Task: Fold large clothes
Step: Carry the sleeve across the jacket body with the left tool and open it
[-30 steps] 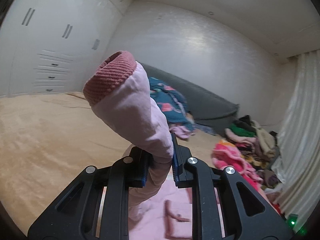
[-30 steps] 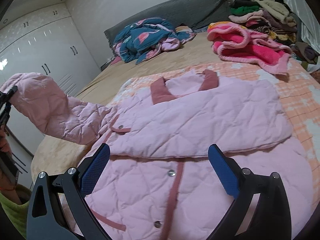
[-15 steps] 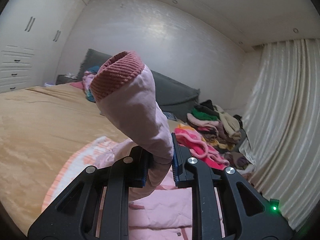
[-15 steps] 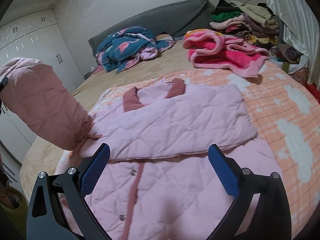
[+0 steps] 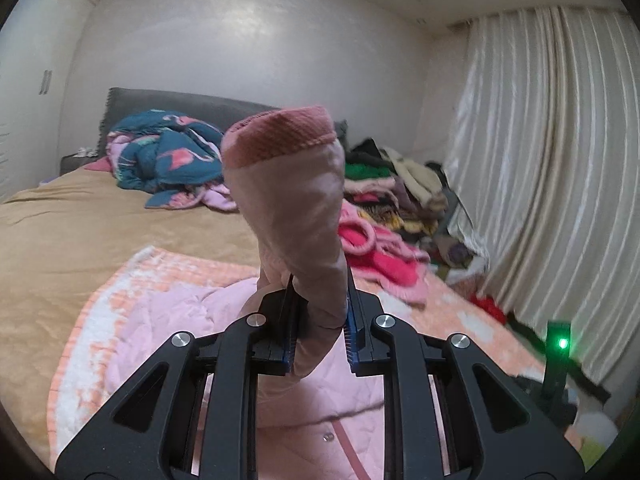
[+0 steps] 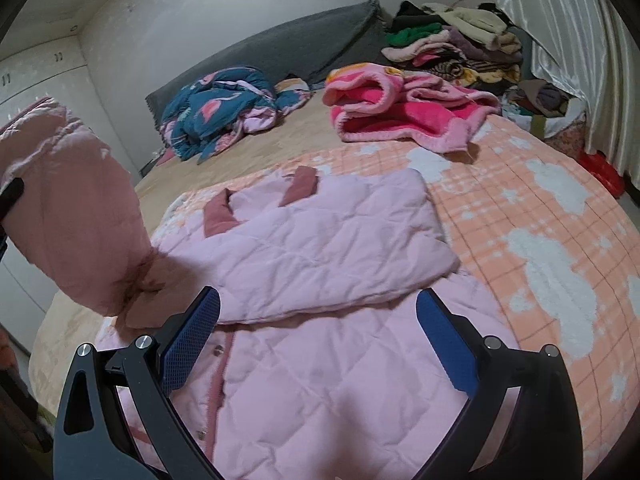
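Observation:
A pale pink quilted jacket (image 6: 320, 360) lies front up on an orange and white checked blanket (image 6: 540, 208), with its right sleeve (image 6: 328, 248) folded across the chest. My left gripper (image 5: 320, 320) is shut on the other sleeve (image 5: 296, 208), whose dark pink ribbed cuff (image 5: 284, 136) stands up above the jaws. From the right wrist view that raised sleeve (image 6: 76, 208) hangs at the left, over the jacket's edge. My right gripper (image 6: 320, 344) hovers open above the jacket's lower front, with nothing between its fingers.
A blue flamingo-print quilt (image 6: 224, 108) is bunched by the grey headboard (image 6: 280, 48). A hot pink fleece (image 6: 400, 108) and a stack of clothes (image 6: 452, 44) lie at the back right. Curtains (image 5: 552, 160) hang along the right side, white wardrobes (image 6: 36, 80) along the left.
My left gripper has swung right with the sleeve, from facing the wardrobes to facing the headboard and curtains. In the right wrist view the sleeve has come closer over the jacket.

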